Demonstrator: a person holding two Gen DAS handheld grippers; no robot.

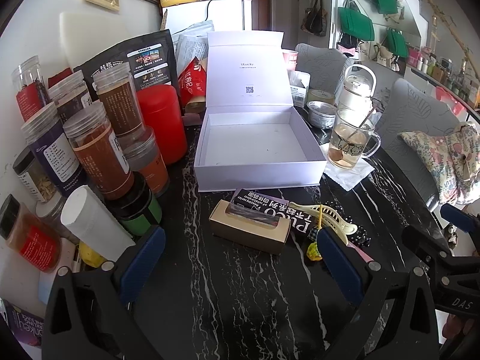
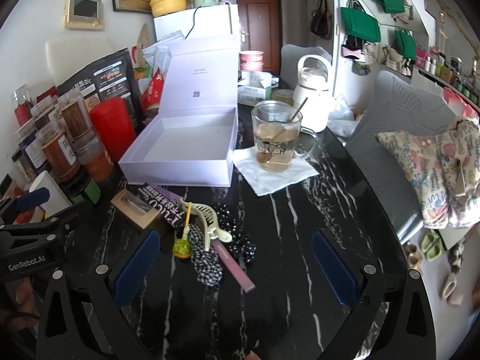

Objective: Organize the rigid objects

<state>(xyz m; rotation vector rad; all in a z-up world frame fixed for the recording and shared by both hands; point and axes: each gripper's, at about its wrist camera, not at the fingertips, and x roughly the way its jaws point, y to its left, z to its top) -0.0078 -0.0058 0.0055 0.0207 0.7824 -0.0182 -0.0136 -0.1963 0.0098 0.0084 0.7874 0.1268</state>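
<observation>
Both grippers hang low over the near edge of the dark marble table (image 2: 300, 210) with their jaws spread wide and nothing between them. The left gripper (image 1: 240, 267) points straight at the small gold box (image 1: 249, 228), which lies just ahead of its fingertips and on the near side of the white box (image 1: 258, 147). The gold box's long axis runs crosswise to the gripper's line of sight, tilted a little so that its right end sits nearer. To my eye the spread fingers would have to turn, or close across the short width, to take it cleanly.

The right gripper (image 2: 237, 264) looks at the heap to the right of the gold box: the pink tube (image 2: 232, 265) lies between its fingers, slanting away toward the white box, and beside it are the cream hair claw (image 2: 207, 222), the yellow lollipop (image 2: 182, 247) and the checked scrunchie (image 2: 207, 258). The black PUCO carton (image 1: 270, 210) lies between the gold box and the white box, partly under the claw.

The white box stands open and empty, lid propped up, well beyond the heap. I judge the left gripper nearer the gold box, the right nearer the tube. A glass mug (image 2: 277, 138) on a napkin stands just to the right of the white box and could be knocked on the way.
</observation>
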